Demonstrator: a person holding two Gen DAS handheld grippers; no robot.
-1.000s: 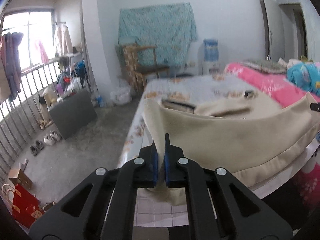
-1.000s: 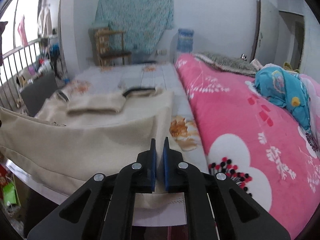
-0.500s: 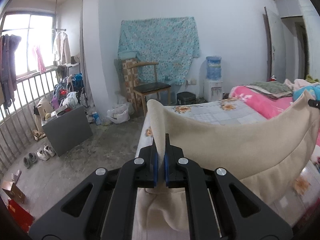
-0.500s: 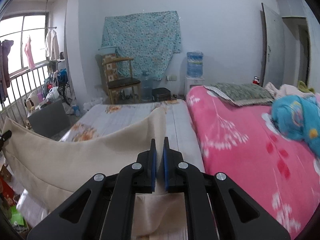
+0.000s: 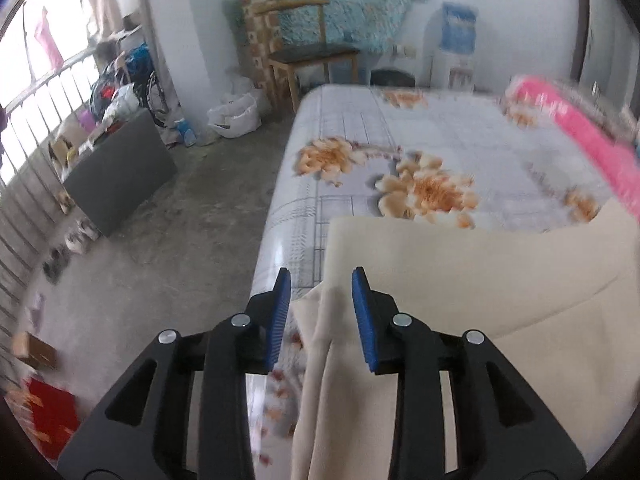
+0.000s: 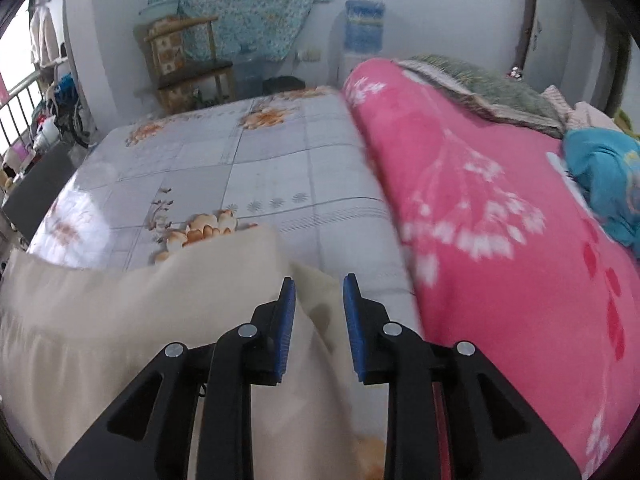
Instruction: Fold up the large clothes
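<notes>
Risk: the folded edge could slide back or bunch if either tong drags it while pulling away; cloth lies between both pairs of pads.
Garment: the beige garment [image 5: 460, 280] lies on the near part of the floral bed sheet [image 5: 400, 140], beside the pink blanket [image 6: 500, 240].
Axis: its long axis seems to run across the bed, tong to tong.
Left gripper [image 5: 322, 314]: jaws have just been opening; apart, pads not pressing the cloth.
Right gripper [image 6: 319, 320]: likewise just opening; corner released.

Left wrist view close over the bed's [image 5: 352, 128] left edge, angled down, right wrist view beside the pink blanket [image 6: 500, 240], both sharing the cream garment [image 5: 480, 280], chair [image 5: 312, 52], far wall
</notes>
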